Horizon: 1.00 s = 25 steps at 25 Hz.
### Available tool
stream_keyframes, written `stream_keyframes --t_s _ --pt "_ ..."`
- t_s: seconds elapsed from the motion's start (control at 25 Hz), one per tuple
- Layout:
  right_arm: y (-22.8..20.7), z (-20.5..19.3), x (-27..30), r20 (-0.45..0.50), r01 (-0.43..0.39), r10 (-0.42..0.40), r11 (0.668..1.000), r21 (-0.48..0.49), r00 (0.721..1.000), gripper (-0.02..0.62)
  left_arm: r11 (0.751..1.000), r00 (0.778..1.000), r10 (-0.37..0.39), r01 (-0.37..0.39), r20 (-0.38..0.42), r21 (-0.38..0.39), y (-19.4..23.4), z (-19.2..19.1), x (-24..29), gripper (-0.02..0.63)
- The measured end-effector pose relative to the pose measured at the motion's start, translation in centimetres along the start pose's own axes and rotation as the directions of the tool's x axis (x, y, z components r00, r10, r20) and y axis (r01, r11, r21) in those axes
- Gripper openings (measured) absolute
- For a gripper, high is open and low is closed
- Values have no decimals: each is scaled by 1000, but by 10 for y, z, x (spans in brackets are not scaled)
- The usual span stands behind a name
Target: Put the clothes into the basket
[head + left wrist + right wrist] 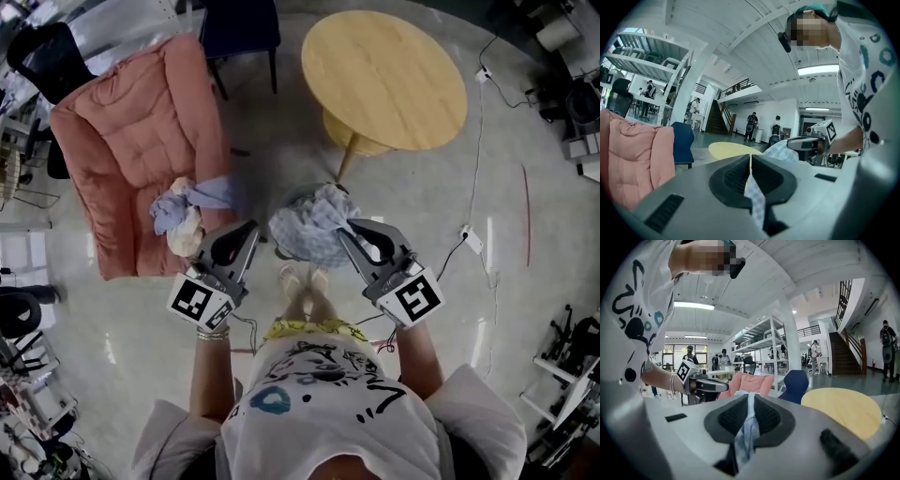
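The pale grey polished floor [450,216] takes up most of the head view; on it at the left stands a salmon-pink padded fabric armchair [131,131], at the upper right a round pale wooden table [384,80], and between them, at the top edge, a dark blue chair [241,28]; in front of the person, just above their feet, hangs 1 crumpled pale blue checked cloth garment [309,225], held off the floor between the 2 grippers, and what lies under it cannot be made out; a smaller heap of lavender, pale blue and cream clothes [187,211] rests on the front edge of the armchair seat, just beside the left gripper; the left gripper [251,228] has its jaws pressed together on a fold of the checked garment, the fabric running down between its ribbed pads; the right gripper [345,228] is likewise clamped on the same garment at its other side, a strip of blue cloth pinched between its pads.
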State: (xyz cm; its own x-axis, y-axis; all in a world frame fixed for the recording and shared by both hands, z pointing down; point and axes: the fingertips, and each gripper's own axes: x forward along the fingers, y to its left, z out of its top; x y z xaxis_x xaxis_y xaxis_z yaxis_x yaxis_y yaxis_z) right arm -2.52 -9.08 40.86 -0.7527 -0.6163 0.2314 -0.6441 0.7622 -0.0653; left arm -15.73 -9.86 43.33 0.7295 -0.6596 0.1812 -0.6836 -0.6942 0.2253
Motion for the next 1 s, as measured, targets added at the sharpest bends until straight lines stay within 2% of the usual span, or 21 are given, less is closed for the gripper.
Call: stream_keyframes --t_s 0.2,0.4,0.76,1.0 --pt "-4 -25 -4 -50 -31 30 999 -19 998 52 1000 1000 10 -10 -27 -18 -9 -17 15 23" --pt "-12 -62 29 -95 -37 34 999 -33 995 52 999 999 21 -22 -38 -40 21 -46 26 23" --pt "-22 -147 36 -138 -19 22 1000 23 990 52 989 995 84 -90 -62 -113 30 -127 36 23" --pt "-29 -221 30 -258 -32 26 999 -19 966 52 982 993 99 -109 -68 -157 25 -175 52 23"
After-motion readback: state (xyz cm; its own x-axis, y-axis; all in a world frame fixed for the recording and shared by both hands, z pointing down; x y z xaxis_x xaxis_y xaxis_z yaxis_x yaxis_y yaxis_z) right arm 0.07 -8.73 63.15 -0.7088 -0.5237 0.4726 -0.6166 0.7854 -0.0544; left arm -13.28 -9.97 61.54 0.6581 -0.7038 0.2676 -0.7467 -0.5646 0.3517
